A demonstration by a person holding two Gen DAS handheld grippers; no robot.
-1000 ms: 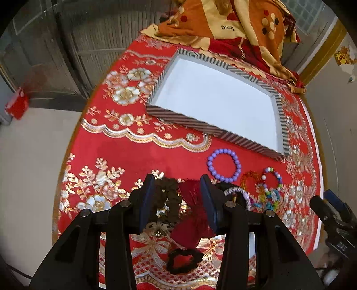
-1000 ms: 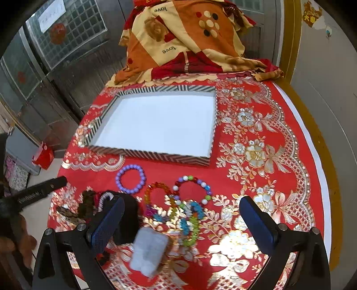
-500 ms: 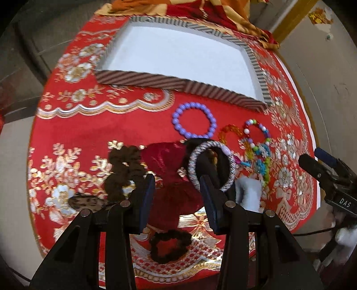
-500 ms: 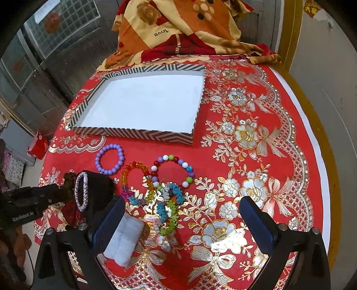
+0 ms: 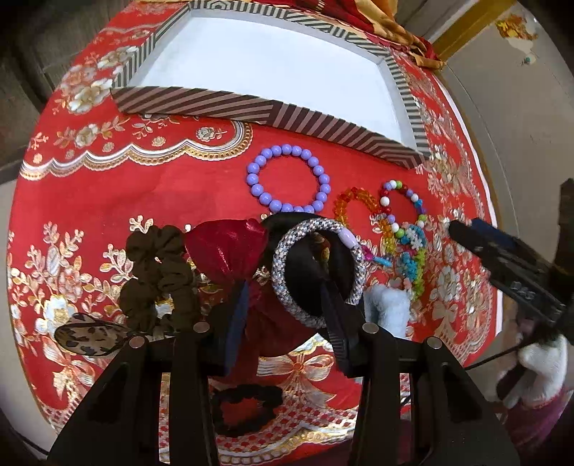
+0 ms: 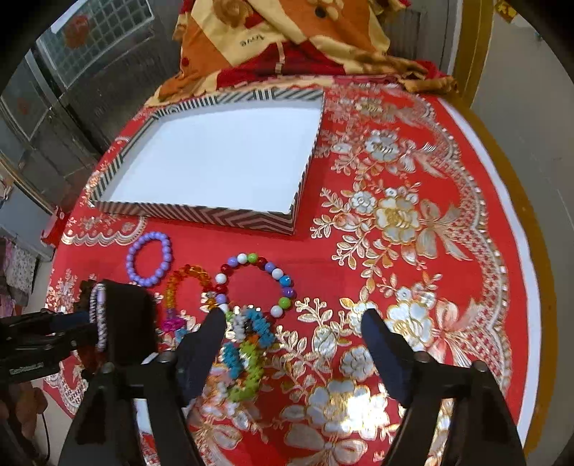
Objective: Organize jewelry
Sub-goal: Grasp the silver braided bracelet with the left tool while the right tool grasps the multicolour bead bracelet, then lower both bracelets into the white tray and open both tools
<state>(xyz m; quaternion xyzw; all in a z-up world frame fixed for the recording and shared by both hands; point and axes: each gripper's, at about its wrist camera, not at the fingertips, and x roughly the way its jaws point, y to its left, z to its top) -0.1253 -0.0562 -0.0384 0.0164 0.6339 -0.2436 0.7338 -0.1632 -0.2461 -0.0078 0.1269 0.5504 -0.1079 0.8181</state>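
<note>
Tray (image 6: 201,215) is sitting empty while the left gripper (image 5: 287,315) is straddling the red pouch (image 5: 229,251), jaws part-open, and the right gripper (image 6: 294,344), empty, is narrowing; next probably needs a pinch-and-lift.

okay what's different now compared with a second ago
Both grippers came down toward the pile on the red cloth. The left gripper now straddles the dark red fabric pouch; the right gripper is closing, on nothing yet. The striped tray and purple bead bracelet stayed put.

A home room: table under festive red-and-gold floral cloth (image 6: 412,215), folded blanket (image 6: 287,39), glass-block window (image 6: 97,32).
</note>
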